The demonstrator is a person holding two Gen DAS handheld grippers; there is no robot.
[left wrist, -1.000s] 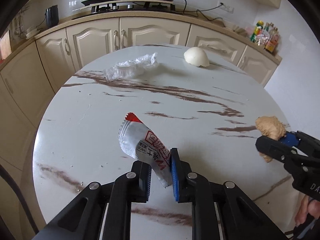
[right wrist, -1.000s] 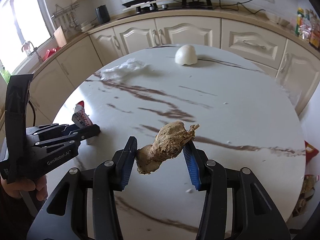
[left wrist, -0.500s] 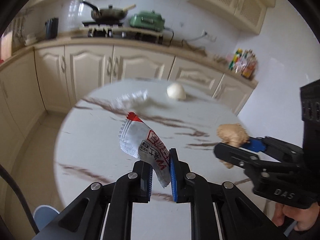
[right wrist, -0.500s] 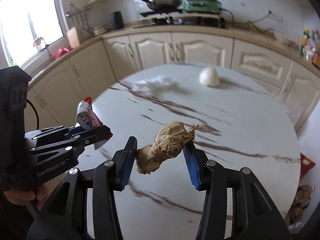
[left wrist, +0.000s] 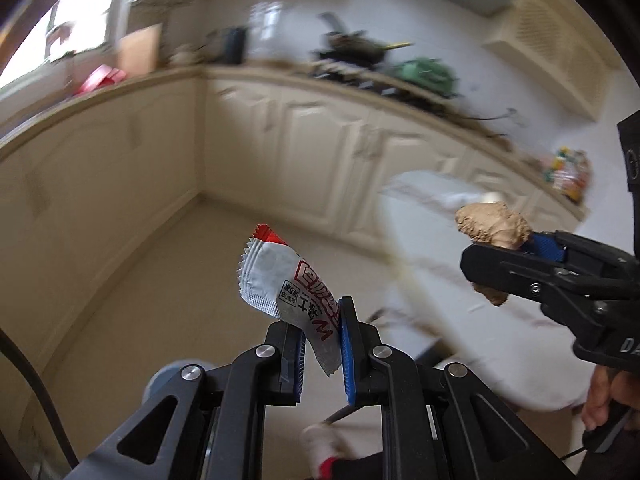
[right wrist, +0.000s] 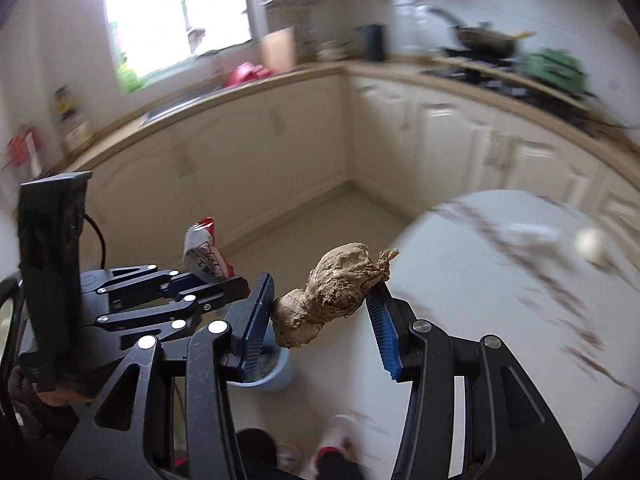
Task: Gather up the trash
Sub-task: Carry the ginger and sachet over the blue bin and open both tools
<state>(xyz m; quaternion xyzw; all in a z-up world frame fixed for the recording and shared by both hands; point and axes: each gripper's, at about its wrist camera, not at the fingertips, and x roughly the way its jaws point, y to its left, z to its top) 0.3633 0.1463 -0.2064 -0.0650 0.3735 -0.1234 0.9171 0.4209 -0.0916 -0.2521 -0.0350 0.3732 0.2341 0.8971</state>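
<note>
Gripping a white-red wrapper, left gripper nearly closed; right gripper part-open, clamping brown ginger lump, past the marble table edge.

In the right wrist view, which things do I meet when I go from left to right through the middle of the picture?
Left tool gripping the red-and-white snack wrapper → brown lumpy ginger root held in the right tool → round white marble table → small white round object on it.
</note>
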